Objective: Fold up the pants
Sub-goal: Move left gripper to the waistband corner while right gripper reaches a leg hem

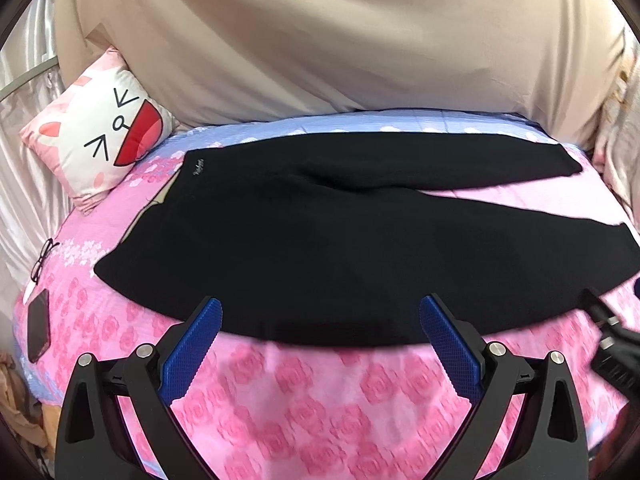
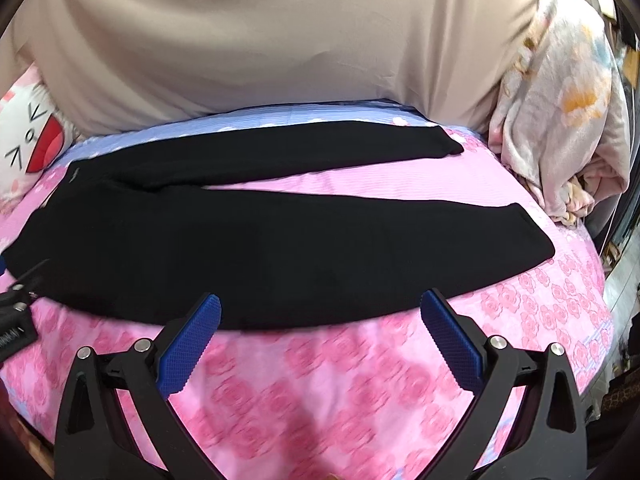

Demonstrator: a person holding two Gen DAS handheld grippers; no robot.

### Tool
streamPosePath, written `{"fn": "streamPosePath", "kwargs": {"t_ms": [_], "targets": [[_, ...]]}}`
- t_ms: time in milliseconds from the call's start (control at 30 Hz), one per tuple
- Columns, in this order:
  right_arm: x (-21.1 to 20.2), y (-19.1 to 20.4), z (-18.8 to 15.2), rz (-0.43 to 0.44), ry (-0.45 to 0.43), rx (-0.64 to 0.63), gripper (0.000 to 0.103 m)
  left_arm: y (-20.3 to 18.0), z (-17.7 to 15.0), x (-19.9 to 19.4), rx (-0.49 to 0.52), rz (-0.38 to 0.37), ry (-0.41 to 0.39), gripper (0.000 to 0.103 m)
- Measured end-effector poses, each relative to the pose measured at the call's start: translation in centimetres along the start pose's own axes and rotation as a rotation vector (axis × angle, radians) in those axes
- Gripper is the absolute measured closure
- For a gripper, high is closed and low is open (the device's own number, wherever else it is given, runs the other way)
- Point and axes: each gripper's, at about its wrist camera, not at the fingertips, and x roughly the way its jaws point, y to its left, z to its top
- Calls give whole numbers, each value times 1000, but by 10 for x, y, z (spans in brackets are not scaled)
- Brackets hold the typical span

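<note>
Black pants [image 1: 320, 240] lie flat on a pink rose-patterned bed sheet [image 1: 304, 408], waistband at the left, the two legs spread apart toward the right. They also show in the right wrist view [image 2: 256, 248]. My left gripper [image 1: 320, 312] is open and empty, its blue pads just above the near edge of the pants by the hip. My right gripper [image 2: 320, 308] is open and empty over the near edge of the nearer leg. Part of the right gripper [image 1: 616, 344] shows at the right edge of the left wrist view, and part of the left gripper [image 2: 16, 320] at the left edge of the right wrist view.
A cat-face pillow [image 1: 100, 136] lies at the back left. Eyeglasses [image 1: 42, 260] and a dark phone [image 1: 38, 326] lie on the sheet at the left edge. A beige cover [image 1: 320, 40] rises behind the bed. A crumpled floral blanket [image 2: 560, 120] is heaped at the right.
</note>
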Motion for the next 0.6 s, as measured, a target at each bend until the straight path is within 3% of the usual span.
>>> {"fn": "streamPosePath", "kwargs": {"t_ms": [300, 500, 600], "targets": [[56, -90, 81, -62, -117, -48, 5, -3, 47, 44, 35, 30, -15, 5], [147, -157, 153, -75, -100, -73, 5, -14, 86, 78, 58, 33, -59, 5], [197, -179, 183, -61, -39, -70, 5, -21, 98, 94, 74, 40, -60, 5]]}}
